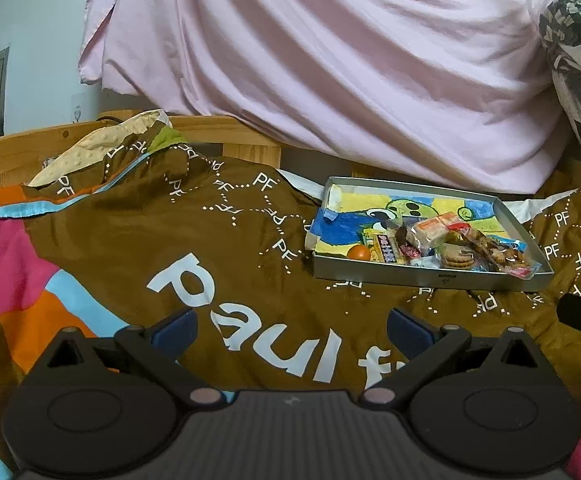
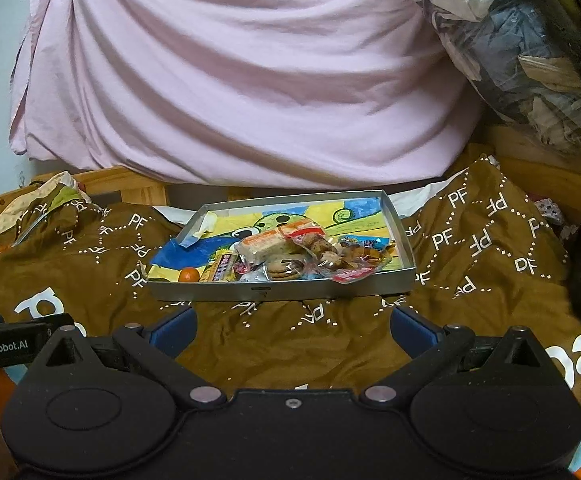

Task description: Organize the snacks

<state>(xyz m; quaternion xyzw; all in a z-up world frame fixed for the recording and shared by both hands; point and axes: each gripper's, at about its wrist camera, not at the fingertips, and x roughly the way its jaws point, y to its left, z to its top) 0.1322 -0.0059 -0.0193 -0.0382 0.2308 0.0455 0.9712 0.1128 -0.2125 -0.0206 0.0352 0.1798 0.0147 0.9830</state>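
Snacks (image 2: pixel 290 254) lie heaped in a shallow metal tray (image 2: pixel 274 294) ahead of both grippers, none of them held. Right gripper (image 2: pixel 293 326) hovers low over the brown blanket (image 2: pixel 490 280), its blue-padded fingers (image 2: pixel 412 330) spread wide with nothing between them, and it points straight at the tray's near wall, close but apart from it. Left gripper (image 1: pixel 292 326) is likewise spread and empty, over the blanket's large white lettering (image 1: pixel 194 292), with the tray ahead and off to its right. A black part of the left gripper's body shows at the left edge of the right wrist view.

Inside the tray, the heap sits in the near right part: wrapped biscuits (image 2: pixel 286 268), a pale wrapped cake (image 2: pixel 268 246), a red-edged packet (image 2: pixel 348 276) resting on the near rim. A small orange fruit (image 2: pixel 189 275) sits to their left. The tray floor carries a colourful cartoon drawing (image 2: pixel 274 220).

Behind the tray hangs a pink sheet (image 2: pixel 230 80); a clear bag of clothes (image 2: pixel 510 48) sits to its right.
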